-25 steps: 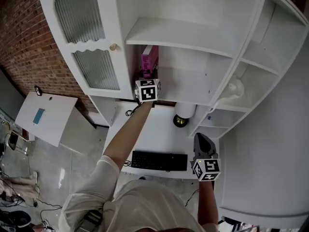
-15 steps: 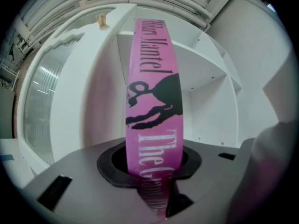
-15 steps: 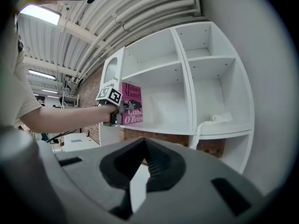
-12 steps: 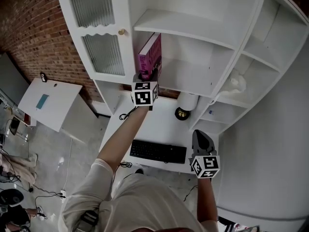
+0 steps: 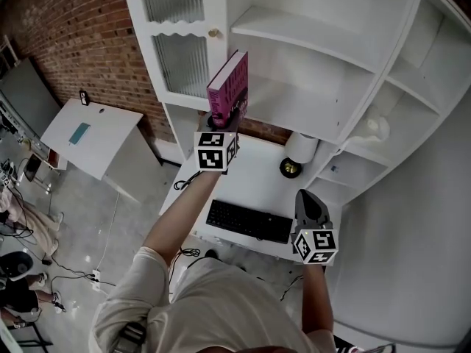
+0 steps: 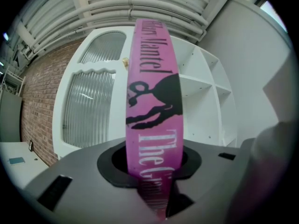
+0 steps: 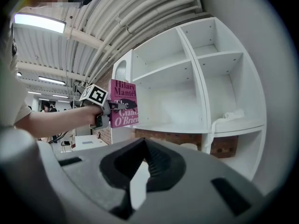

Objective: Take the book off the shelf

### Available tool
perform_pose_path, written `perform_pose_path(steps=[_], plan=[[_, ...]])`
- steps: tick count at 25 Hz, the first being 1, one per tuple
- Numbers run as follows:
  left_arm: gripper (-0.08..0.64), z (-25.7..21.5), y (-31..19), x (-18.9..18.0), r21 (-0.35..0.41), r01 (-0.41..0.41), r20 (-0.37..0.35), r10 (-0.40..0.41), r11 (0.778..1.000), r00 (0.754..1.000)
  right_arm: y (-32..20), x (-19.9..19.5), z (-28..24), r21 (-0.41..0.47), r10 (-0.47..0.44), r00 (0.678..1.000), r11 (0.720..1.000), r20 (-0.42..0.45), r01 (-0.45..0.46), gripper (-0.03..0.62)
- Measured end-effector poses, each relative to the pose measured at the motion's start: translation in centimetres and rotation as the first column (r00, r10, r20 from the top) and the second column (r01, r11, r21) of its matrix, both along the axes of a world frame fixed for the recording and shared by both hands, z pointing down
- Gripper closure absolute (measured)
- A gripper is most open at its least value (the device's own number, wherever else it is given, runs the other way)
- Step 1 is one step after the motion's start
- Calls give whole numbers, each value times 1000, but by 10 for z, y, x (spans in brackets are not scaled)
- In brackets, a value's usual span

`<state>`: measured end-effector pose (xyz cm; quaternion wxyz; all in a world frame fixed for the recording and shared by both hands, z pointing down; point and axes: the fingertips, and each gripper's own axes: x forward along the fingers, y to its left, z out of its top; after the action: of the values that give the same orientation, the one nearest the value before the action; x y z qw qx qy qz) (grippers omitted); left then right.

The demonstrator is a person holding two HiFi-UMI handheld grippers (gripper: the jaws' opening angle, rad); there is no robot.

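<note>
Our left tool [image 5: 222,120], clamped on the pink book [image 5: 229,87], holds it just clear of the shelf [image 5: 294,107]; our right tool [image 5: 305,201] hangs empty, jaws together. Next, we judge: a steady carry down to the surface [image 5: 250,184].

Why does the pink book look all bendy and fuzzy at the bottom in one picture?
Left gripper view: the wide lens bows the pink paperback book and the white shelf unit behind it, and the spine goes blurry low down, nearest the camera, with black corners all round. Right gripper view: the book is small and sharp, but the shelves curve. Head view: even light, and the book looks crisp.
</note>
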<state>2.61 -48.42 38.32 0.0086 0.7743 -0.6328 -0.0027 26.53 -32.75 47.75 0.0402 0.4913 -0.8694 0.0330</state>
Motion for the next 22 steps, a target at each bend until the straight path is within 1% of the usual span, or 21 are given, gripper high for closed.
perform_pose_path(steps=[5, 8, 12, 16, 22], plan=[[430, -1, 30, -22, 13, 6, 9, -6, 1000, 1000, 0, -21, -4, 13, -21, 1000, 1000, -1, 21, 589], [430, -3, 46, -33, 29, -4, 14, 3, 1000, 1000, -1, -35, -11, 27, -25, 1000, 999, -4, 25, 589], [430, 1, 64, -48, 47, -20, 36, 19, 999, 999, -5, -49, -21, 42, -12, 1000, 999, 2, 12, 589], [430, 5, 78, -67, 44, -38, 9, 37, 998, 999, -5, -65, -29, 62, -5, 1000, 998, 3, 4, 589], [430, 10, 96, -90, 61, -36, 22, 35, 998, 999, -4, -78, -35, 80, 19, 1000, 997, -9, -18, 589]])
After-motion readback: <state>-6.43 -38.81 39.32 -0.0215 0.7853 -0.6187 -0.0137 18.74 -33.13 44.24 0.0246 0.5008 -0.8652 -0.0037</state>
